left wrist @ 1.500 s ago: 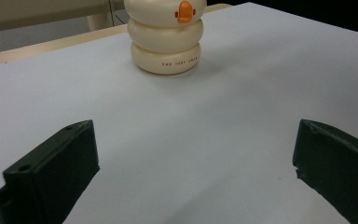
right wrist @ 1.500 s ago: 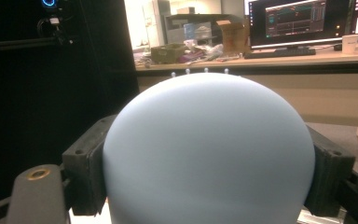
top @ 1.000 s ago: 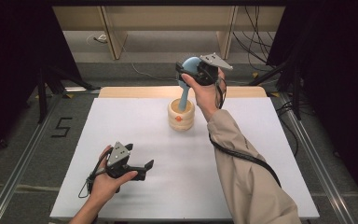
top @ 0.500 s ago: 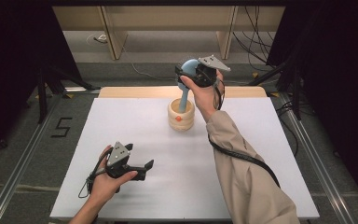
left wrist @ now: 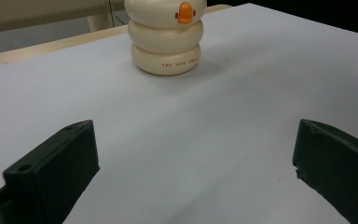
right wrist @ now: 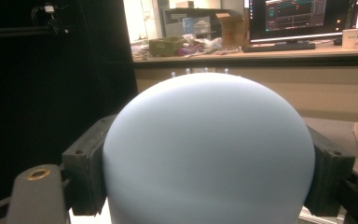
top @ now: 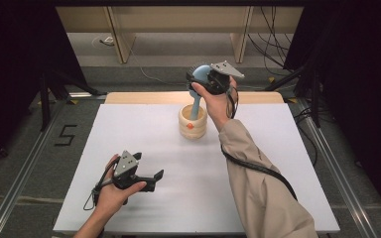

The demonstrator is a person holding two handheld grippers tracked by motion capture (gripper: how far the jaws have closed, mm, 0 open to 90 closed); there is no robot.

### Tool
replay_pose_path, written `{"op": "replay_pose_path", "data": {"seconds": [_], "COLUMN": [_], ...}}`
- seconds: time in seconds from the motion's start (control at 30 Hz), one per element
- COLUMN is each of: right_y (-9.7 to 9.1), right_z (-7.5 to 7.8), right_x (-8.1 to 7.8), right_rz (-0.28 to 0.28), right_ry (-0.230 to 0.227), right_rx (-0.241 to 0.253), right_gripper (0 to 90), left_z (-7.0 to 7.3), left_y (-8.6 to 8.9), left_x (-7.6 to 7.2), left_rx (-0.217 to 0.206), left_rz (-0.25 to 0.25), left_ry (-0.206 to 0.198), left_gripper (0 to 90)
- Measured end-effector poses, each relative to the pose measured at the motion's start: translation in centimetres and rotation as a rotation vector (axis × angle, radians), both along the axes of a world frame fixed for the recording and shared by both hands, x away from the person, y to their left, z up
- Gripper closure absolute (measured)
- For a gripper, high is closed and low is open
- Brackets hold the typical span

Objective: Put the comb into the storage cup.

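while the right gripper hangs above the back edge of the tabletop, its fingers are clamped on the round pale blue head of a brush, one on each side of the dome in the right gripper view. brush handle runs down from the head into the cream holder, lower end inside the holder's mouth. holder is a stacked-ring ceramic pot with a small orange beak on its front, standing upright near the middle of the back edge, on the white tabletop. bristles just peek over the top of the blue head in the right gripper view. person's right sleeve is beige, arm reaching across the right half of the tabletop. left gripper sits low near the front left corner, held in the left hand, fingers wide apart with nothing between them, pointing toward the holder, well apart from it. cable trails off the left gripper toward the front edge.
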State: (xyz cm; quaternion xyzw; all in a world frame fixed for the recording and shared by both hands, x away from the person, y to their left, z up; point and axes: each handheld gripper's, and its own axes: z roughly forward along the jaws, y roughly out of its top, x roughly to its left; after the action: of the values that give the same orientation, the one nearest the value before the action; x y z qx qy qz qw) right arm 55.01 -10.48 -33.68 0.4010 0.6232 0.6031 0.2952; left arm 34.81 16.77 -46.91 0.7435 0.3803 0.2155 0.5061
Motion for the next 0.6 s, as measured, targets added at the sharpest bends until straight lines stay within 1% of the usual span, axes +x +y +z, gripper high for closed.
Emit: {"op": "replay_pose_path", "data": {"seconds": [0.23, 0.6], "right_y": [0.02, 0.11], "right_z": [-0.13, -0.57], "right_x": [0.00, 0.07], "right_rz": [-0.007, -0.004], "right_ry": [-0.009, -0.004], "right_rx": [-0.002, -0.008], "right_gripper": [20.5, 20.5], "left_z": [-0.01, -0.02], "left_y": [-0.05, -0.04], "left_x": [-0.01, 0.00], "left_rx": [-0.001, 0.001], "left_rz": [-0.001, 0.000], "left_ry": [-0.001, -0.001], "left_gripper": [0.0, 0.0]}}
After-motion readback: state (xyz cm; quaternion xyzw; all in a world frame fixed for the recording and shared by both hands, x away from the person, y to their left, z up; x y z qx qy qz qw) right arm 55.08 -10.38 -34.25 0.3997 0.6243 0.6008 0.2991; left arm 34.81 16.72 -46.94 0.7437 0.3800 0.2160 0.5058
